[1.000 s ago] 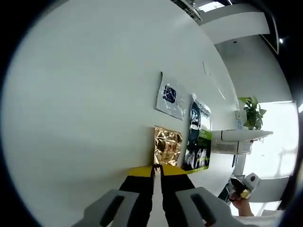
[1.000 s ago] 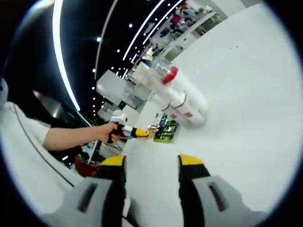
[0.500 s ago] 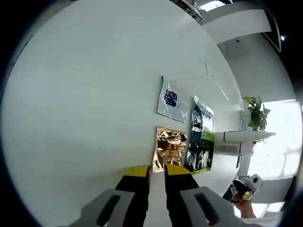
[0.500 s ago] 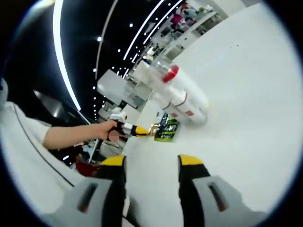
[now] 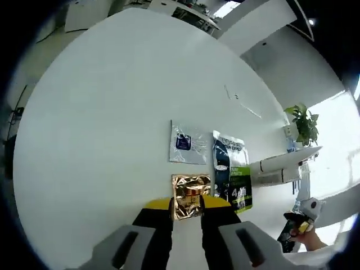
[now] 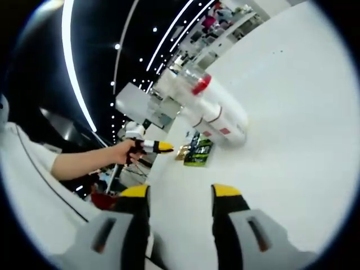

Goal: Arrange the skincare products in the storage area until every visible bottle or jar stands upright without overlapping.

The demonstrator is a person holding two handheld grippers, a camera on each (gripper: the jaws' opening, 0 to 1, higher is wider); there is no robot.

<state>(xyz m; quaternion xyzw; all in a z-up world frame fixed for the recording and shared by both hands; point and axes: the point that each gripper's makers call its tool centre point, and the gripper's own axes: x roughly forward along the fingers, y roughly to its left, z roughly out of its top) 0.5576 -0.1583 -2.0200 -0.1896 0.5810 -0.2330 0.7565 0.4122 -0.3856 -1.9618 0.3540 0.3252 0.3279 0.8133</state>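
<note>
Gold foil sachet [image 5: 188,196] was seen flat on the white table [image 5: 101,140], just ahead of the spread, yellow-tipped left gripper [image 5: 186,206]. A silver sachet [image 5: 187,143] and a dark green-and-black packet [image 5: 232,175] lay beside it. White red-capped bottles [image 6: 211,109] lay toppled mid-table. The right gripper [image 6: 181,192] was parted, empty.

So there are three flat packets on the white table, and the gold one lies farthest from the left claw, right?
Not quite: in the left gripper view the gold packet lies nearest the left claw, just past its open tips; the silver packet and dark green packet lie farther off on the white table.
</note>
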